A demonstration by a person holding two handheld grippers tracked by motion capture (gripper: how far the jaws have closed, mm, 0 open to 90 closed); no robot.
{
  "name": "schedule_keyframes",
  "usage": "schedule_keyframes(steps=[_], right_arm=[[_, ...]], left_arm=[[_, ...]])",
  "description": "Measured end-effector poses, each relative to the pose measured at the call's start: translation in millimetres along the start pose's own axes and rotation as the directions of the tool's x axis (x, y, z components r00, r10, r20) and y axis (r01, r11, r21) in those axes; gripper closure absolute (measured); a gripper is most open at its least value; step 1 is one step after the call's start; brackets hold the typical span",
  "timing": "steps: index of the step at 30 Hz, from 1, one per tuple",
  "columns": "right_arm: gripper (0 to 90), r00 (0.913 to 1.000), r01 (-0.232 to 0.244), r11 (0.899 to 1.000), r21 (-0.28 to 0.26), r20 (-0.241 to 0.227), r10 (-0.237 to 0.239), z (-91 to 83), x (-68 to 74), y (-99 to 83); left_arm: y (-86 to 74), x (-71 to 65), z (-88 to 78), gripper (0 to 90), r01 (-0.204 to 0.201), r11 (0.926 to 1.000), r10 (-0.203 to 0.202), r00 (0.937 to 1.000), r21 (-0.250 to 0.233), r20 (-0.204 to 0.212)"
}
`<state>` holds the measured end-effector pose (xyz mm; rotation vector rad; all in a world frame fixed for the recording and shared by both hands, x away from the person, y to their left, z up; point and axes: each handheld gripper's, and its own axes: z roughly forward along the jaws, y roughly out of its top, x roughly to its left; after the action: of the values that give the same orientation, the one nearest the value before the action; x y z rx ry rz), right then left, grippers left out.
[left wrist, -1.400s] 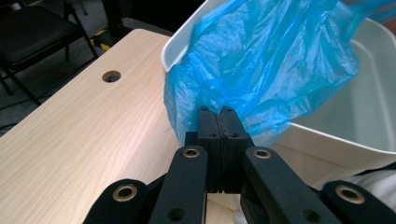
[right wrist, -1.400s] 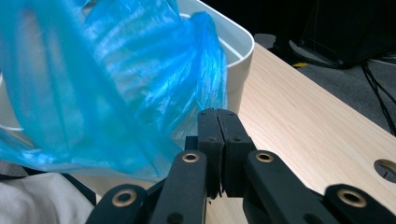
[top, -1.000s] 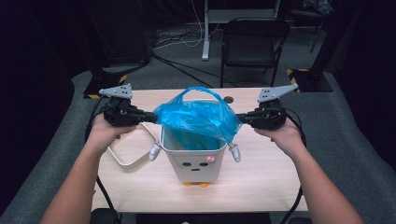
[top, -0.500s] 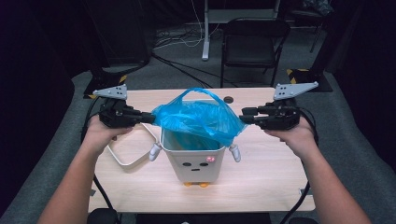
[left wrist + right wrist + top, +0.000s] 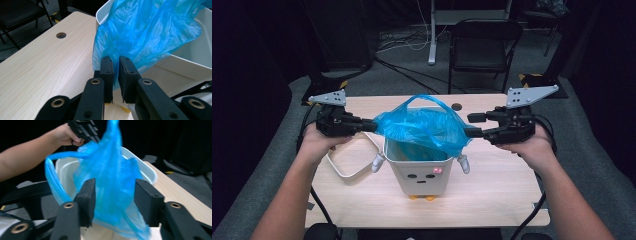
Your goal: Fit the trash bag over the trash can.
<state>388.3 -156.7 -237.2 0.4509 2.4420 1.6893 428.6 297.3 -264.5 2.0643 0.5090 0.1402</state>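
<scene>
A thin blue plastic bag (image 5: 422, 127) (image 5: 150, 30) (image 5: 112, 170) lies draped over the mouth of a white bin with a face (image 5: 422, 175) (image 5: 190, 67) (image 5: 147, 172). My left gripper (image 5: 368, 125) (image 5: 115, 60) sits at the bag's left edge. Its jaws have just been opening and stand a narrow slit apart, with the blue film still hanging between them. To the right of the bag my right gripper (image 5: 473, 125) (image 5: 115, 185) has also just been opening. Its jaws stand wide apart, clear of the film. In the right gripper view the left gripper (image 5: 83, 130) shows at the bag's far corner.
A cream ring-shaped frame (image 5: 344, 170) lies on the wooden table (image 5: 492, 200) left of the bin. A cable hole (image 5: 456, 106) sits near the table's far edge. A black folding chair (image 5: 484, 45) stands behind the table. Cables trail from both grippers.
My right gripper has let go of the bag's right edge, opened wide and risen a little to the right. My left gripper stays in place, its jaws parted slightly.
</scene>
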Motion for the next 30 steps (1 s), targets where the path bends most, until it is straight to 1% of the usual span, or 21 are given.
schedule_keyframes(steps=[2, 3, 5, 6, 7, 8, 11, 13, 14, 16, 17, 18, 19, 20, 22, 23, 24, 27, 28, 29, 30], right_arm=[[48.9, 0.9997, 0.011, 1.000, 0.009, -0.023, -0.011, 5.6, 3.0, 1.8], [51.5, 0.9993, 0.021, 1.000, 0.016, -0.033, -0.021, 8.5, 4.3, 2.5], [61.3, 0.9984, 0.041, 0.999, 0.035, -0.040, -0.039, 13.0, 7.4, 3.4], [61.3, 0.9984, 0.041, 0.999, 0.035, -0.040, -0.039, 13.0, 7.4, 3.4], [65.1, 0.9981, 0.052, 0.998, 0.043, -0.035, -0.050, 14.9, 8.8, 3.8], [72.0, 0.9977, 0.061, 0.997, 0.056, -0.035, -0.059, 17.6, 9.6, 4.5], [78.4, 0.9976, 0.063, 0.996, 0.061, -0.034, -0.061, 19.1, 9.1, 5.3], [79.9, 0.9975, 0.065, 0.996, 0.061, -0.031, -0.063, 19.2, 8.8, 5.5], [81.8, 0.9976, 0.064, 0.996, 0.060, -0.029, -0.062, 19.3, 7.8, 5.6], [82.1, 0.9978, 0.063, 0.996, 0.063, -0.024, -0.062, 19.6, 6.6, 5.5], [82.1, 0.9978, 0.063, 0.996, 0.063, -0.024, -0.062, 19.6, 6.6, 5.5], [82.2, 0.9980, 0.060, 0.996, 0.065, -0.023, -0.059, 19.7, 6.0, 5.3], [82.5, 0.9982, 0.057, 0.996, 0.064, -0.020, -0.056, 19.8, 5.0, 4.7], [82.6, 0.9982, 0.058, 0.996, 0.065, -0.020, -0.057, 19.9, 4.5, 4.4], [82.8, 0.9982, 0.059, 0.996, 0.068, -0.015, -0.058, 20.0, 4.0, 4.2], [82.9, 0.9981, 0.060, 0.996, 0.067, -0.014, -0.059, 20.0, 3.4, 4.3], [83.0, 0.9982, 0.059, 0.996, 0.065, -0.014, -0.058, 20.0, 2.9, 4.3], [83.1, 0.9983, 0.057, 0.996, 0.064, -0.010, -0.057, 20.0, 1.6, 4.3], [83.2, 0.9984, 0.056, 0.996, 0.065, -0.006, -0.056, 20.0, 1.0, 4.2], [84.0, 0.9984, 0.056, 0.996, 0.068, 0.003, -0.056, 19.7, -0.4, 3.9], [84.3, 0.9984, 0.055, 0.996, 0.069, 0.007, -0.055, 19.5, -1.1, 3.8]], left_arm=[[0.4, -0.9, -2.0, 74.3, 0.004, 1.0000, -0.004, 1.0000, -0.008, 0.003], [0.7, -1.5, -3.3, 72.1, 0.005, 0.9999, -0.005, 1.0000, -0.010, 0.002], [2.0, -2.4, -5.9, 64.8, 0.007, 0.9998, -0.007, 1.0000, -0.017, -0.004], [2.0, -2.4, -5.9, 61.6, 0.007, 0.9998, -0.007, 1.0000, -0.017, -0.004], [2.9, -2.9, -7.6, 61.6, 0.008, 0.9997, -0.008, 0.9999, -0.023, -0.008], [5.5, -4.2, -10.8, 57.4, 0.006, 0.9995, -0.006, 0.9999, -0.032, -0.016], [10.7, -6.4, -13.5, 54.1, -0.006, 0.9991, 0.006, 0.9998, -0.042, -0.019], [12.7, -7.1, -13.7, 53.5, -0.013, 0.9990, 0.012, 0.9998, -0.042, -0.016], [17.9, -8.7, -12.5, 52.7, -0.023, 0.9987, 0.023, 0.9996, -0.045, -0.017], [23.9, -10.1, -9.0, 51.6, -0.034, 0.9983, 0.033, 0.9994, -0.046, -0.012], [23.9, -10.1, -9.0, 51.3, -0.034, 0.9983, 0.033, 0.9994, -0.046, -0.012], [26.8, -10.7, -6.4, 51.3, -0.041, 0.9981, 0.041, 0.9991, -0.046, -0.006], [32.1, -11.8, 0.2, 50.5, -0.062, 0.9974, 0.062, 0.9980, -0.035, 0.007], [34.3, -12.0, 3.7, 50.4, -0.067, 0.9973, 0.067, 0.9976, -0.031, 0.015], [38.4, -11.7, 9.9, 50.7, -0.073, 0.9971, 0.074, 0.9971, -0.019, 0.022], [38.4, -11.7, 9.9, 52.3, -0.073, 0.9971, 0.074, 0.9971, -0.019, 0.022], [41.7, -11.3, 14.5, 55.1, -0.077, 0.9969, 0.078, 0.9962, -0.012, 0.039], [44.4, -11.0, 16.8, 68.4, -0.086, 0.9963, 0.086, 0.9955, 0.000, 0.040], [45.5, -10.5, 17.4, 68.4, -0.084, 0.9965, 0.083, 0.9956, 0.002, 0.042], [46.4, -9.9, 17.4, 77.4, -0.081, 0.9967, 0.081, 0.9959, 0.002, 0.040], [48.0, -8.2, 17.1, 79.5, -0.079, 0.9969, 0.079, 0.9961, -0.001, 0.040]])
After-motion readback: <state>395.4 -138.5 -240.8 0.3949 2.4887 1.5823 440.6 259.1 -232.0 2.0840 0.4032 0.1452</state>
